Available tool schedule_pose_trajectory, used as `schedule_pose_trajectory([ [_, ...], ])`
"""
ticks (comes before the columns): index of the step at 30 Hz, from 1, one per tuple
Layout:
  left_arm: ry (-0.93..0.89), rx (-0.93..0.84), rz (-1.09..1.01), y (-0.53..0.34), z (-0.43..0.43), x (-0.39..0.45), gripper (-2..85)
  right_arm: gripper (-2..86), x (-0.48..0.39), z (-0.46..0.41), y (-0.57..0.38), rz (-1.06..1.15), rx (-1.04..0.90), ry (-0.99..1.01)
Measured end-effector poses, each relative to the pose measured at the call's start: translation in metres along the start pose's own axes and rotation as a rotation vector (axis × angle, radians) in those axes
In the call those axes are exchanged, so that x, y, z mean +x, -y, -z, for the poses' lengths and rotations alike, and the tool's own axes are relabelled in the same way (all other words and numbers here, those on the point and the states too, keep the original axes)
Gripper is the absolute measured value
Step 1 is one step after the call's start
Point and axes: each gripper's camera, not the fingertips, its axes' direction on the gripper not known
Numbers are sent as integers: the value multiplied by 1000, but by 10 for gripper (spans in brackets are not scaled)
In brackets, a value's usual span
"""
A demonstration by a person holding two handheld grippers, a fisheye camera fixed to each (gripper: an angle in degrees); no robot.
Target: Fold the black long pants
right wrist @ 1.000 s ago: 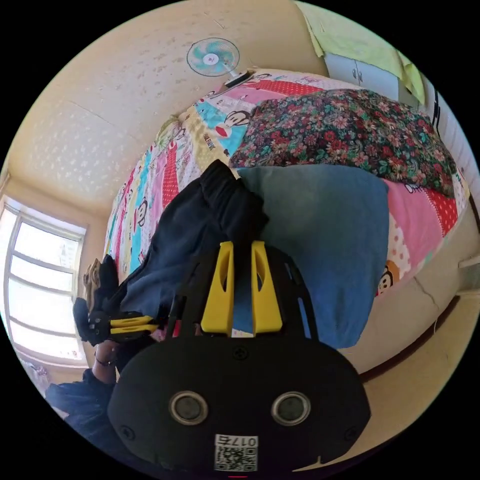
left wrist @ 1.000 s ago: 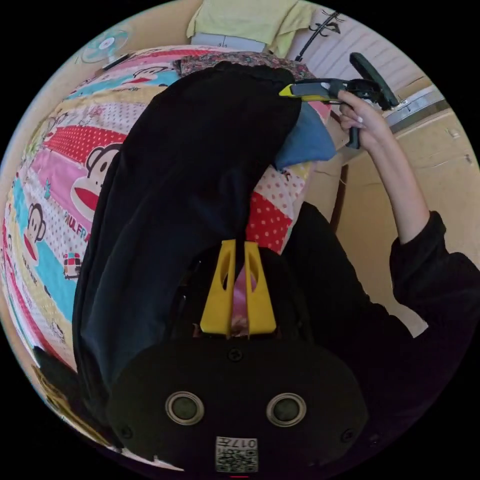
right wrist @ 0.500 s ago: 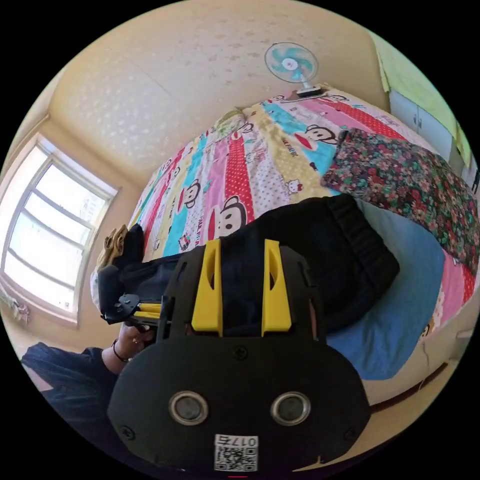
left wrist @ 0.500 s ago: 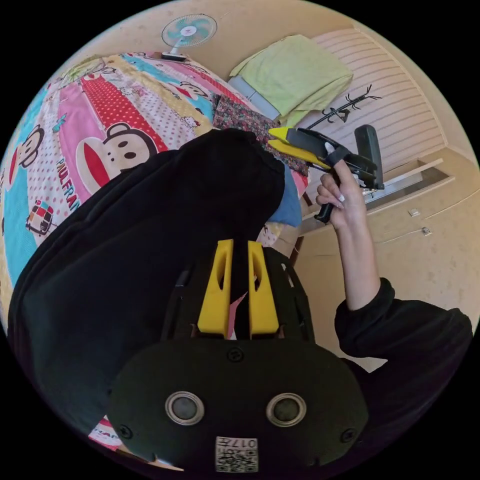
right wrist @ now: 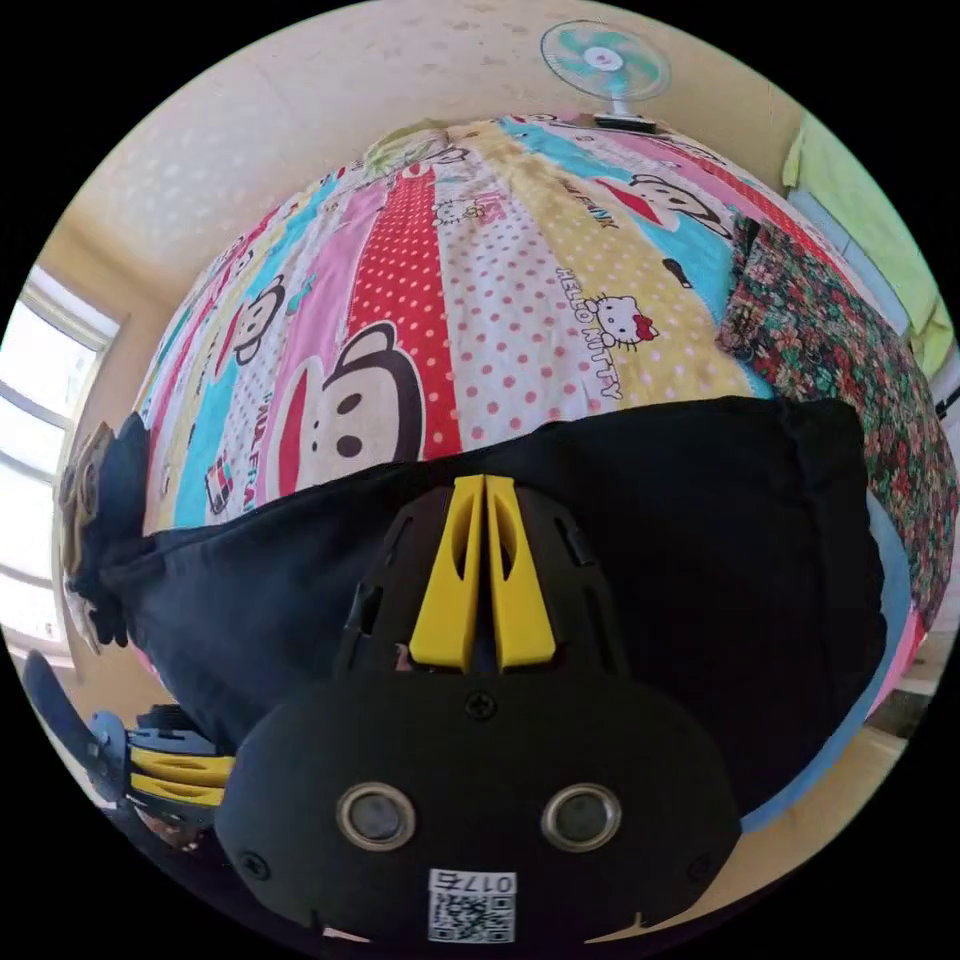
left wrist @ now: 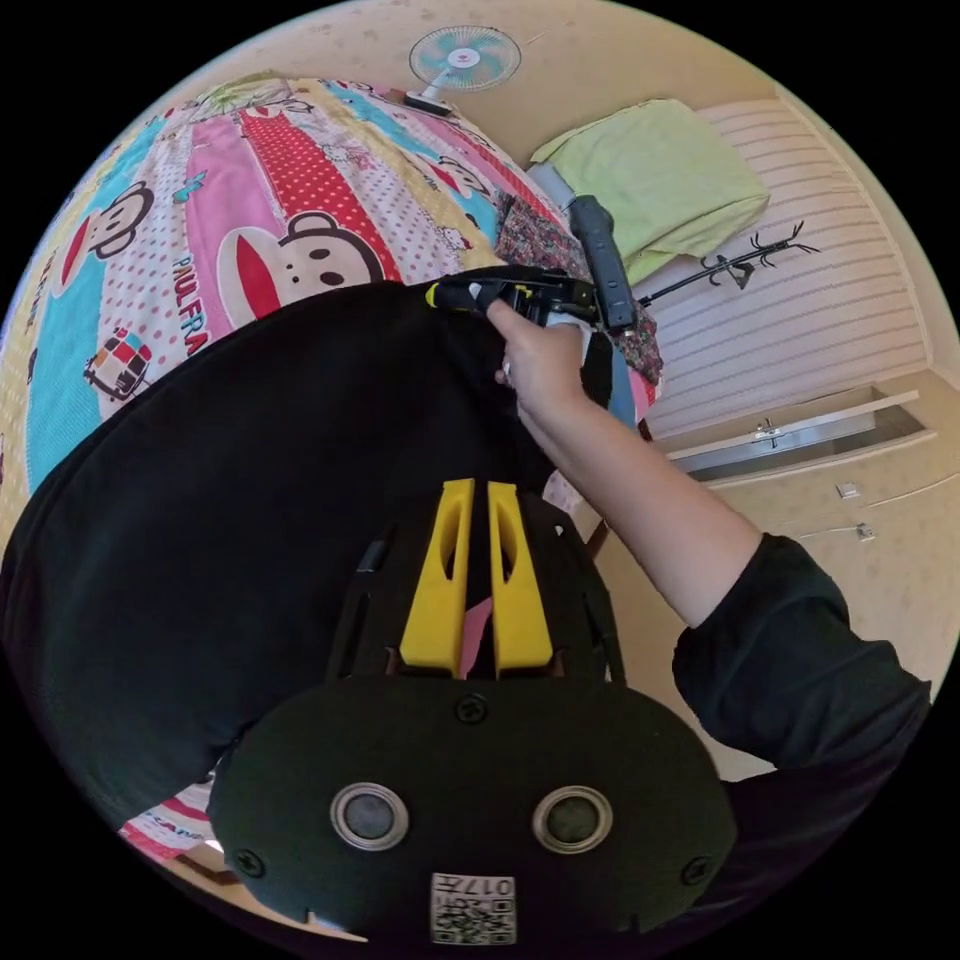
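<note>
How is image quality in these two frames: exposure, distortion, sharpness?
Left gripper view: strong fisheye bending, the black long pants an almost detailless dark mass, the patterned bedspread sharp and bright. Right gripper view: the window blown out white, the bedspread evenly lit, the pants underexposed.

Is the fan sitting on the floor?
No, the fan stands at the far end of the bed, up by the wall.

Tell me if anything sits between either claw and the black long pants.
Nothing visible does. The right claw and the left claw both sit directly against the black fabric long pants, which lie spread on the colourful cartoon-print bedspread.
</note>
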Motion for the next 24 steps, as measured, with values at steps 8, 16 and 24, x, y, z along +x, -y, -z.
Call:
schedule_pose_trajectory([
  [8, -62, 169, 11, -8, 38, -12, 51, 17, -56, 27, -29, 176, 190, 121],
  [16, 40, 537, 49, -60, 168, -50, 52, 54, -157, -18, -47, 389, 17, 443],
  [24, 402, 730, 427, -211, 276, -161, 73, 83, -397, -79, -58, 800, -104, 687],
])
